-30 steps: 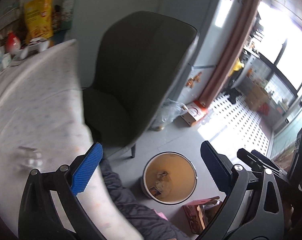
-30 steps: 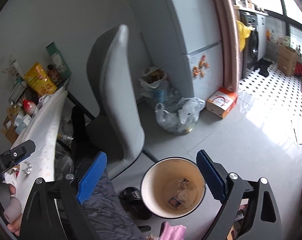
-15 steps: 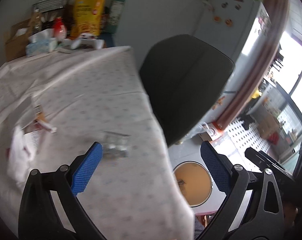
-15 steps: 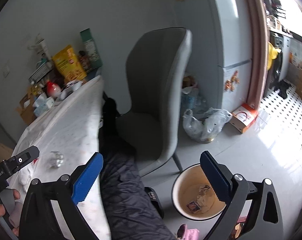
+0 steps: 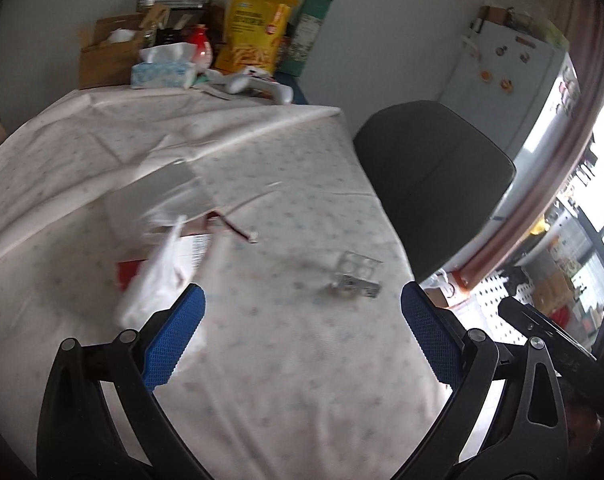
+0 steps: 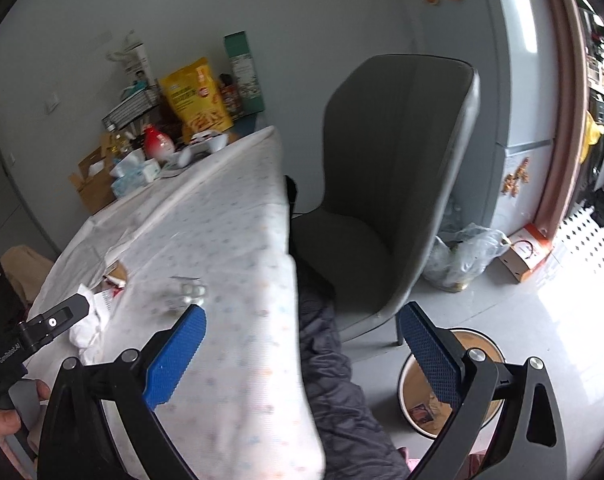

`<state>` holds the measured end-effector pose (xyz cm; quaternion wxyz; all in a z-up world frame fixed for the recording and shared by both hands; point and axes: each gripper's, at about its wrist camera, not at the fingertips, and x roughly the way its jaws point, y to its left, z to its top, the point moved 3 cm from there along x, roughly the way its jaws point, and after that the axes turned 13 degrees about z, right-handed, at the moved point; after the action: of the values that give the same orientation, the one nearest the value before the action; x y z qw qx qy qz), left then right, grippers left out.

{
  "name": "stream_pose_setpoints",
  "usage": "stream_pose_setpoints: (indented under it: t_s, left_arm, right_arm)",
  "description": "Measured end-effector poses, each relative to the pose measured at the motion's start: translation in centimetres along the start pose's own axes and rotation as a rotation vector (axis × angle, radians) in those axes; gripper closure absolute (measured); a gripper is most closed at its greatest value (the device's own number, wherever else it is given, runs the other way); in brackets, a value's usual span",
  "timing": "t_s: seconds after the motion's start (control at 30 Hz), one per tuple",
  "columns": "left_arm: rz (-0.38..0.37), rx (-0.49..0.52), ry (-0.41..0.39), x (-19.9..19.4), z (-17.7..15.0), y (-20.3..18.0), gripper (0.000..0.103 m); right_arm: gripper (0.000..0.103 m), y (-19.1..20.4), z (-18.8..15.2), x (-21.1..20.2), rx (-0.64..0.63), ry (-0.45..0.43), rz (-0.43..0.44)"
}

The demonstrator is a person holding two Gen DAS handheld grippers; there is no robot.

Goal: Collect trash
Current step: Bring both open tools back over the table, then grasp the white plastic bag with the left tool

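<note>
My left gripper [image 5: 302,332] is open and empty above the table [image 5: 261,400]. On the cloth ahead of it lie an empty silver pill blister [image 5: 356,274], a crumpled white wrapper [image 5: 161,276] over red-and-white packaging, and a thin red stick [image 5: 237,232]. My right gripper [image 6: 299,350] is open and empty, off the table's right edge. The blister [image 6: 187,294] and the white wrapper [image 6: 91,320] also show in the right wrist view. The round waste bin [image 6: 426,412] stands on the floor behind the right finger, with some scraps inside.
A grey chair [image 6: 386,184] stands beside the table [image 6: 229,240]. Boxes, a tissue pack [image 5: 163,70] and a yellow snack bag [image 5: 253,32] crowd the table's far end. A plastic bag [image 6: 462,256] and a small carton [image 6: 526,252] lie on the floor by the fridge [image 6: 514,80].
Both grippers have swung up and left, from over the bin on the floor to the table. The trash on the cloth has come into the left wrist view. Both stay open.
</note>
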<state>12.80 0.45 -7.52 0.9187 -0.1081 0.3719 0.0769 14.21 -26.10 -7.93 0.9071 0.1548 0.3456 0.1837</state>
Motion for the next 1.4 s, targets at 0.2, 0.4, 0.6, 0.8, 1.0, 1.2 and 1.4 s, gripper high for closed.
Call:
stream_pose_setpoints:
  t_s: [0.2, 0.4, 0.6, 0.8, 1.0, 1.2, 1.4]
  left_arm:
    - [0.03, -0.041, 0.004, -0.2, -0.7, 3.1, 0.006]
    - [0.049, -0.086, 0.012, -0.1, -1.3, 6.4, 0.006]
    - [0.077, -0.126, 0.032, 0.7, -2.0, 9.3, 0.006]
    - [0.084, -0.159, 0.041, 1.8, -2.0, 10.6, 0.015]
    - [0.08, -0.148, 0.067, 2.8, -1.8, 9.8, 0.046]
    - [0.073, -0.135, 0.139, 3.6, -2.6, 9.0, 0.089]
    - [0.045, -0.113, 0.088, 1.0, -1.8, 8.0, 0.094]
  right_arm:
    - [0.008, 2.3, -0.3, 1.1, -0.024, 0.019, 0.034]
    - [0.008, 4.7, -0.6, 2.5, -0.055, 0.043, 0.061]
    - [0.008, 6.8, -0.8, 3.7, -0.078, 0.06, 0.101]
    - [0.008, 8.0, -1.1, 4.9, -0.09, 0.079, 0.131]
    - [0.009, 8.7, -1.3, 6.2, -0.106, 0.099, 0.145]
    - [0.01, 8.9, -1.1, 8.1, -0.118, 0.133, 0.146]
    - [0.013, 8.9, -0.7, 10.3, -0.116, 0.15, 0.131]
